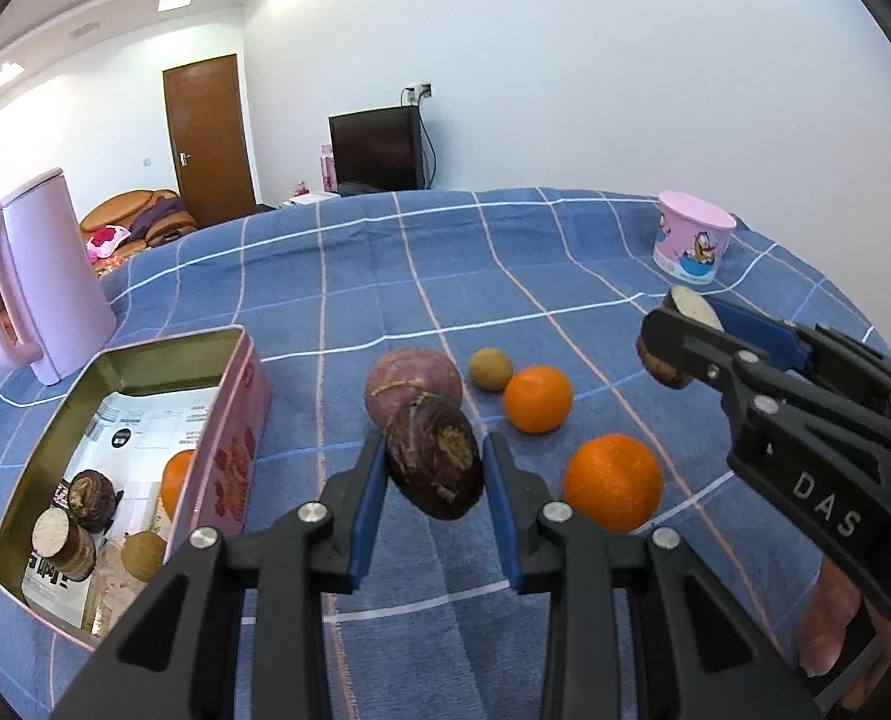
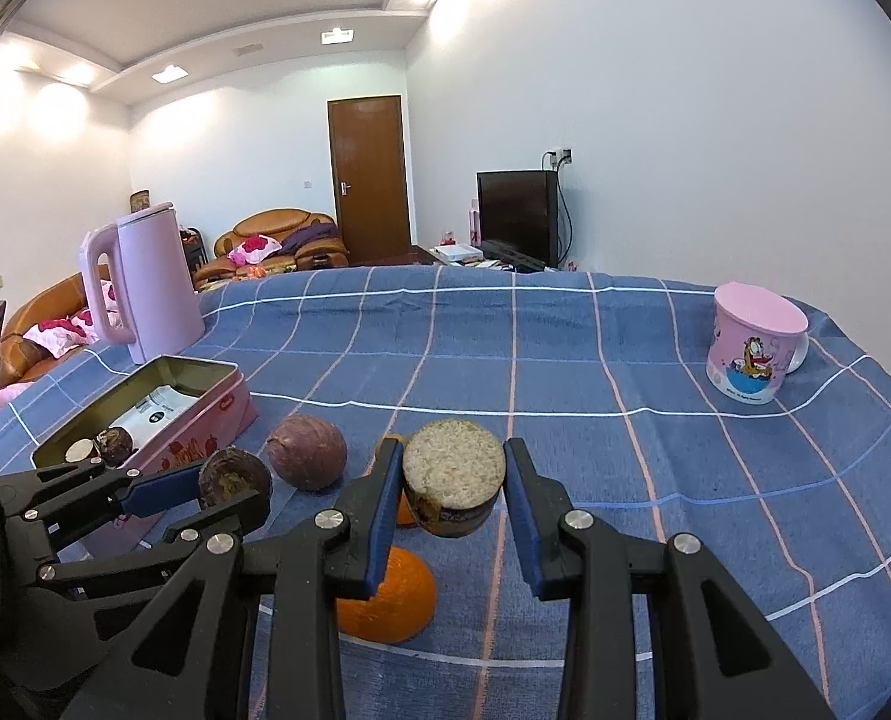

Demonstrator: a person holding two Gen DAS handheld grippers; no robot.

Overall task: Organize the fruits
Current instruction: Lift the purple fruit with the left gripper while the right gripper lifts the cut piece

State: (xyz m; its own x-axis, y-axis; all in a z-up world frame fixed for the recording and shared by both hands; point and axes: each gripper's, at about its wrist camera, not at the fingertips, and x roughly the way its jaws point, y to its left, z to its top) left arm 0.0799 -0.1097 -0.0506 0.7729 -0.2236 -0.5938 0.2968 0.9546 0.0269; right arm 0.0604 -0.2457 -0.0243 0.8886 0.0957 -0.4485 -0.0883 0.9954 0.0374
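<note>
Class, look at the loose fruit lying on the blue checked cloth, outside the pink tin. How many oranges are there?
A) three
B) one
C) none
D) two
D: two round oranges lie on the blue checked cloth, one nearer and one farther.

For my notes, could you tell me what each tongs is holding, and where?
Left tongs: dark passion fruit, gripped across its sides. Right tongs: cut brown fruit, likewise.
</note>
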